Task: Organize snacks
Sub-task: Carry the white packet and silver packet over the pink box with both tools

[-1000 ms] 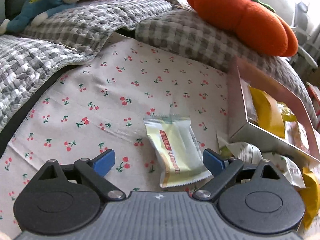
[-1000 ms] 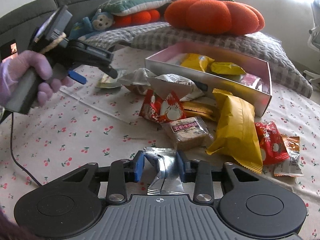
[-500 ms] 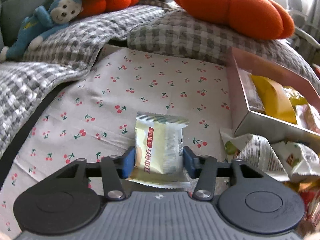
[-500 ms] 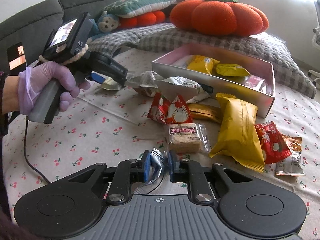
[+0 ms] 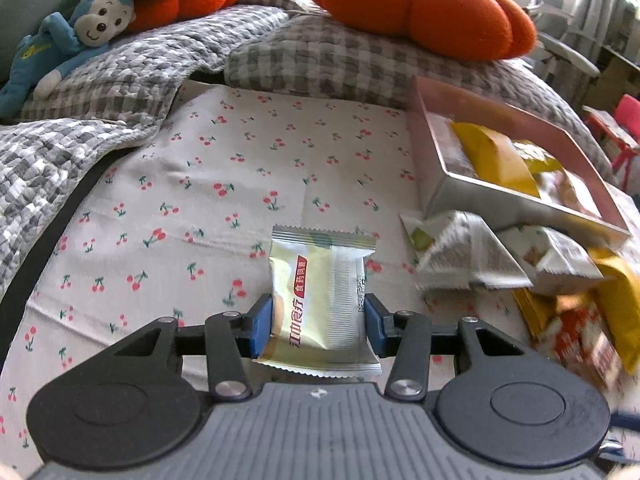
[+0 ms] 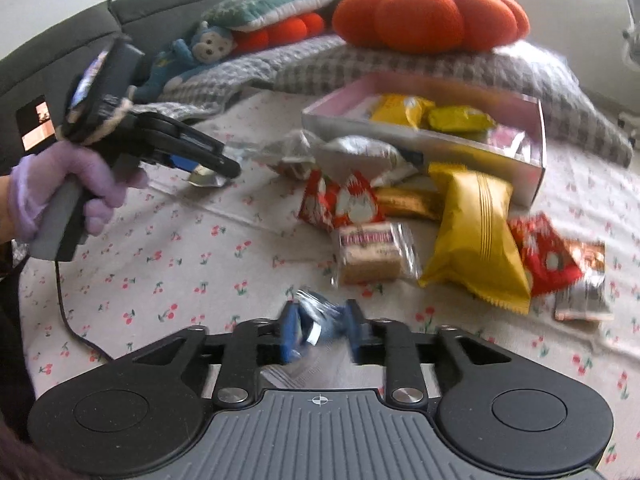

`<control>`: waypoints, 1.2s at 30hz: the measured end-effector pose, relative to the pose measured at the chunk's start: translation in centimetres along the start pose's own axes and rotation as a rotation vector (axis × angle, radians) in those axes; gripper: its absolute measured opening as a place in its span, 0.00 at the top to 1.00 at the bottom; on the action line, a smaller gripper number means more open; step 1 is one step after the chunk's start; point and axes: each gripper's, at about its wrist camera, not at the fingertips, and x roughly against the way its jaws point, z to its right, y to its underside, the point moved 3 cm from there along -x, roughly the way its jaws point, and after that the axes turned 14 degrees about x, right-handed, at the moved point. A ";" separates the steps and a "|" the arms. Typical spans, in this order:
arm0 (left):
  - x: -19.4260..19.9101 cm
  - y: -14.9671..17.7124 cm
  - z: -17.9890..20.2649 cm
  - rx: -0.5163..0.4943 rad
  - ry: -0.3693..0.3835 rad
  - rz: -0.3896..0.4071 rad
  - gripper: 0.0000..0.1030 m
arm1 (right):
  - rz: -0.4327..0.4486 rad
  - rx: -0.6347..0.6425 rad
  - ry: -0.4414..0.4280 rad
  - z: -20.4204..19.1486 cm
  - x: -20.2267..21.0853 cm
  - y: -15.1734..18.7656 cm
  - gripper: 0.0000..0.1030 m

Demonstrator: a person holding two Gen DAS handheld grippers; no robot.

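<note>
My left gripper point(image 5: 318, 326) is shut on a pale green snack packet point(image 5: 320, 300) with red writing and holds it just above the cherry-print cloth point(image 5: 200, 184). The same gripper point(image 6: 208, 164) shows at the left of the right wrist view, held by a purple-gloved hand. My right gripper point(image 6: 320, 330) is shut on a crumpled silver and blue wrapper point(image 6: 318, 316), blurred. A pink and silver box point(image 6: 532, 160) holds yellow packets. Loose snacks lie in front of it: a big yellow bag point(image 6: 476, 240), red packets point(image 6: 340, 204) and a clear-wrapped biscuit point(image 6: 372, 252).
An orange pumpkin cushion point(image 6: 428, 20) rests on grey checked pillows point(image 5: 360, 64) behind the box. A blue monkey toy point(image 5: 68, 32) lies at the back left. White and grey packets point(image 5: 464, 256) lie right of my left gripper. A cable point(image 6: 68, 320) hangs from the left gripper.
My left gripper closed on the pale green packet and lifted it slightly. My right gripper, shut on the silver wrapper, has risen and moved forward toward the snacks.
</note>
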 end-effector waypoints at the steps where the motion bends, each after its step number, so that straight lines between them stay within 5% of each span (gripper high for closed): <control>1: 0.2 0.3 0.0 -0.004 0.006 -0.007 0.58 | -0.009 -0.008 0.004 0.0 0.0 0.2 0.45; 9: 1.9 2.9 0.5 -0.064 0.043 -0.056 0.58 | 0.000 0.059 0.042 -1.1 0.6 1.3 0.45; 15: 2.1 3.8 1.2 -0.106 0.037 -0.065 0.57 | 0.003 0.079 0.049 -1.2 0.6 1.2 0.71; 18: 2.2 3.8 1.4 -0.120 0.028 -0.062 0.58 | -0.001 0.064 0.040 -1.0 0.6 1.1 0.75; 36: 4.6 2.3 3.8 -0.147 0.104 -0.018 0.58 | 0.059 -0.063 0.051 1.7 2.3 -2.0 0.76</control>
